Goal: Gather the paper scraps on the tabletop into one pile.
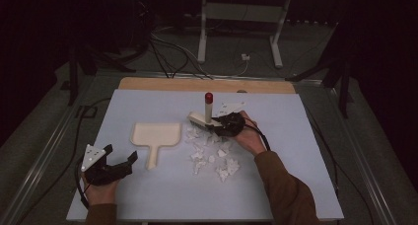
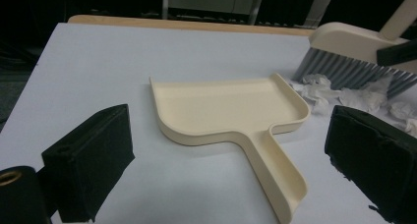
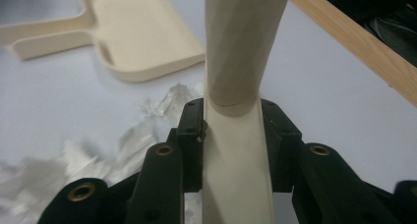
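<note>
On the pale blue table (image 1: 148, 195), a cream hand brush (image 1: 204, 117) was clamped in the right gripper (image 1: 220, 126) beside crumpled white paper scraps (image 1: 212, 156); short strokes toward the cream plastic dustpan (image 1: 155, 136), steadied by the wide-open left gripper (image 1: 120, 162), were judged best.

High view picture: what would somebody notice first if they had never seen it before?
Probably the cream brush with its red-tipped handle standing up near the middle of the table, clamped in the right tongs. Just below it lies a scatter of crumpled white paper scraps. To their left a cream dustpan lies flat, with the left tongs open beside its handle.
</note>
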Demonstrator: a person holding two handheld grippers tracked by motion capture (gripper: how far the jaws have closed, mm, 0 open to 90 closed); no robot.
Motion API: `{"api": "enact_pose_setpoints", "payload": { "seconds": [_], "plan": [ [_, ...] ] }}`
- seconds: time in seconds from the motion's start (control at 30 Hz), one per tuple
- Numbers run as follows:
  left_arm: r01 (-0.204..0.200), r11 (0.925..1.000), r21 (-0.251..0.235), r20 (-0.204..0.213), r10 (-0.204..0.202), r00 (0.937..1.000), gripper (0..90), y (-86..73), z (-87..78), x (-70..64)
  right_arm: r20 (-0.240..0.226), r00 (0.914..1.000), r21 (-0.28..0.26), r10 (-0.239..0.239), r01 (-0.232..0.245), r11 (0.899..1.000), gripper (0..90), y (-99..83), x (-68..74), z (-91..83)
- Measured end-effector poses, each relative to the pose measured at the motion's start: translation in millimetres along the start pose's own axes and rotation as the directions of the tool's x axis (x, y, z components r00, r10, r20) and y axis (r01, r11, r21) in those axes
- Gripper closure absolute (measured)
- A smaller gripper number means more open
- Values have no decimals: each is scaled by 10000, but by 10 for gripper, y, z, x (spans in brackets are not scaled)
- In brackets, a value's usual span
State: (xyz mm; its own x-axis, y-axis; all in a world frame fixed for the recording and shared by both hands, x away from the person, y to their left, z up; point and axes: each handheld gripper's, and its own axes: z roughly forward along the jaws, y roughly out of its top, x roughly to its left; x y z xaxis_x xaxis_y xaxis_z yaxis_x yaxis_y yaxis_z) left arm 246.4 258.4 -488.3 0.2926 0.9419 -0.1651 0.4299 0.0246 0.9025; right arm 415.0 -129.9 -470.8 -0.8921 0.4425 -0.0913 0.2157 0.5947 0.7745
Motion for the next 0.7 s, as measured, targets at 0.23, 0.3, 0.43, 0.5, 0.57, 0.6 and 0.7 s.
{"api": "enact_pose_setpoints", "payload": {
  "seconds": [0.23,0.3,0.43,0.5,0.57,0.6,0.7],
  "plan": [
    [94,10000,17,-14,-94,10000,54,-7,1,7,-560,9951,110,-815,823,9966,675,-18,137,-93],
    [97,9999,28,-19,-97,10000,54,-7,0,9,-731,9923,141,-996,1008,9948,676,-23,169,-126],
    [118,9999,28,-21,-118,9999,55,-9,-2,14,-1027,9871,175,-1228,1253,9920,675,-49,225,-191],
    [141,9999,27,-37,-141,9999,55,-10,-4,15,-1173,9839,150,-1351,1378,9903,676,-64,248,-225],
    [161,9999,12,-38,-161,9999,56,-10,-6,18,-1301,9814,134,-1411,1441,9895,675,-77,265,-263],
    [153,9999,13,-47,-153,9999,57,-10,-7,20,-1391,9802,132,-1411,1443,9894,676,-83,270,-285],
    [195,9998,31,-33,-195,9998,58,-14,-3,22,-1331,9808,25,-1423,1439,9896,676,-91,268,-342]
  ]
}}
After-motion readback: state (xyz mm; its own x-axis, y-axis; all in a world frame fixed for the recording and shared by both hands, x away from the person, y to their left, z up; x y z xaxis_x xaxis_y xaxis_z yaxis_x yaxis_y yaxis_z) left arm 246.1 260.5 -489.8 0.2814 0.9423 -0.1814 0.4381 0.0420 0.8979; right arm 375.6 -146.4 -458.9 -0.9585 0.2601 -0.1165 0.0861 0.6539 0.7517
